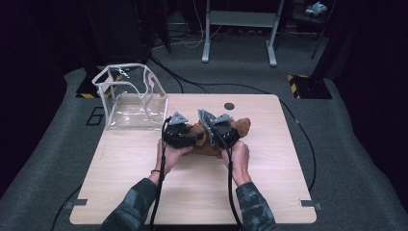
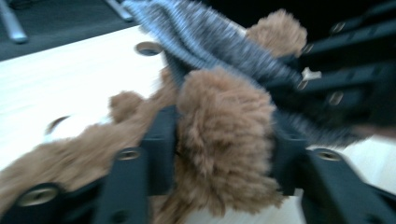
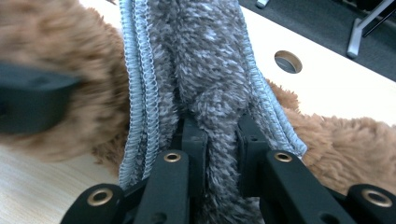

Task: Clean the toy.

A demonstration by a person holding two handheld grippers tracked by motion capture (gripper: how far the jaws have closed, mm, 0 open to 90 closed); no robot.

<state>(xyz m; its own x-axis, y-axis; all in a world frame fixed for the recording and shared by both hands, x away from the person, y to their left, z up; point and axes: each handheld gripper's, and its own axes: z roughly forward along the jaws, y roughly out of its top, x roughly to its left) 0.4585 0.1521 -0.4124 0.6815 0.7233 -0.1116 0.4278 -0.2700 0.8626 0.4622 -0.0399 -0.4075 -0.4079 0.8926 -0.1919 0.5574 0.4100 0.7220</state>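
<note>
A brown plush toy (image 1: pixel 240 126) lies near the middle of the wooden table (image 1: pixel 144 183). Around it runs a grey fuzzy cloth with a pale blue ribbed edge (image 3: pixel 210 56). In the left gripper view a brown furry limb (image 2: pixel 224 135) sits squeezed between the jaws of my left gripper (image 2: pixel 224 154), with the grey cloth (image 2: pixel 224 42) just behind it. My right gripper (image 3: pixel 220 140) is shut on a fold of the grey cloth, with brown fur (image 3: pixel 70 60) on both sides. In the high view both grippers, left (image 1: pixel 180 132) and right (image 1: pixel 222 130), sit side by side on the toy.
A clear plastic bag with white trim (image 1: pixel 132 98) stands open at the table's back left corner. A round cable hole (image 1: pixel 229 106) sits near the back edge. Cables run across the grey floor, and a white desk frame (image 1: pixel 240 29) stands behind.
</note>
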